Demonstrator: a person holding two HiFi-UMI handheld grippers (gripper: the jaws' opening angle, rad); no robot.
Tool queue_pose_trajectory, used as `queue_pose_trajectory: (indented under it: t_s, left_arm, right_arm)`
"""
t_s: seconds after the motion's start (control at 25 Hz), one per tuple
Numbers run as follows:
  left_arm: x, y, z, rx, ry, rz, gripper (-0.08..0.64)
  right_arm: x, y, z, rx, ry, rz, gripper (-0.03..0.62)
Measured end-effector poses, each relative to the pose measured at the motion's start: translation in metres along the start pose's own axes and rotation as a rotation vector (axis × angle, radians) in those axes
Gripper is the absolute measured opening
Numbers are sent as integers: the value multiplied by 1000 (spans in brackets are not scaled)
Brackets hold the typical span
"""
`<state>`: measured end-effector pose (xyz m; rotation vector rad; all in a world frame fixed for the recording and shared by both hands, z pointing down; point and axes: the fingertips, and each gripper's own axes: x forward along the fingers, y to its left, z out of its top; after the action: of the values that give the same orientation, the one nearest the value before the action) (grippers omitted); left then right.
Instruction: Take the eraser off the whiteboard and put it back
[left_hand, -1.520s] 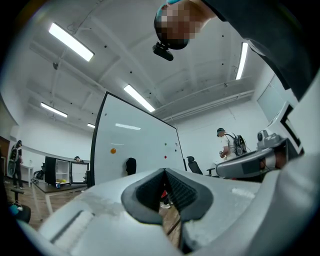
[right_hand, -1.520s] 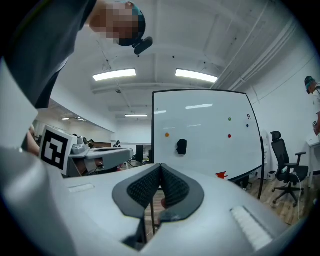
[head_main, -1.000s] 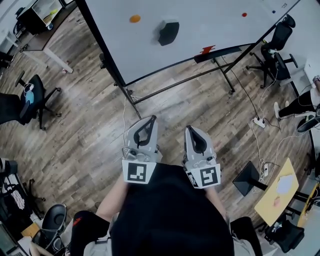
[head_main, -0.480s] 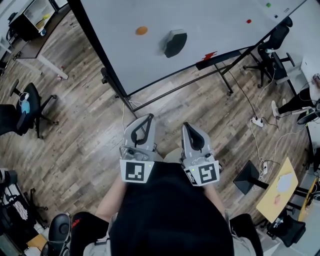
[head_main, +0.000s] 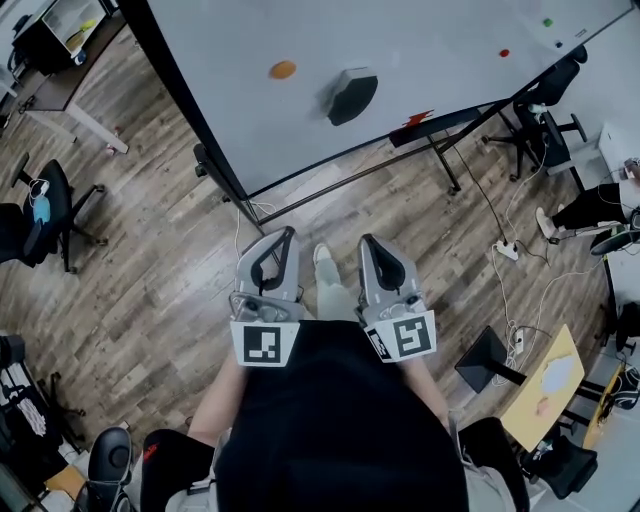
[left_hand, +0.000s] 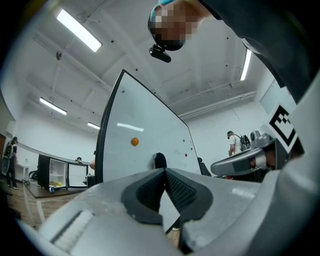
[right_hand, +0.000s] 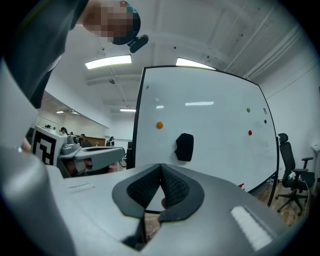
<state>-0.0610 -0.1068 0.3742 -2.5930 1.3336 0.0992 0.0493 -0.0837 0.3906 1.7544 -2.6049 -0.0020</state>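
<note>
With both pairs of tongs clenched on nothing, I judge the job hardly begun. My left tongs (head_main: 284, 235) have their ridged pads pressed together at the tips, and nothing sits between them in the left gripper view. My right tongs (head_main: 367, 241) are just as tightly closed and just as empty. I hold the two side by side in front of my body, both pointing toward the whiteboard (head_main: 430, 45) across a stretch of wooden floor (head_main: 150, 270).

The eraser (head_main: 352, 96), a dark block, is stuck to the white face of the board, to the right of an orange magnet (head_main: 283, 70) and well apart from either pair of tips. So nothing is done yet. By my reckoning I must close the gap to the board, open one pair of tongs, grip the eraser, lift it off, then press it back onto the surface and let go.
</note>
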Motion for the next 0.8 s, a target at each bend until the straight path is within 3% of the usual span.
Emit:
queue_pose_trajectory:
  t_s: [0.24,0.72,0.8]
  left_arm:
    - [24,18,-1,4,7,41,3]
    - [62,40,-12,19,20,91,3]
    - [67,41,-15,13,24,97,3]
  right_arm:
    - [43,-22,0,1,12,30,3]
    - [119,-66,3,-6,32,11,6]
    - [127,-72,4,0,34,13,34]
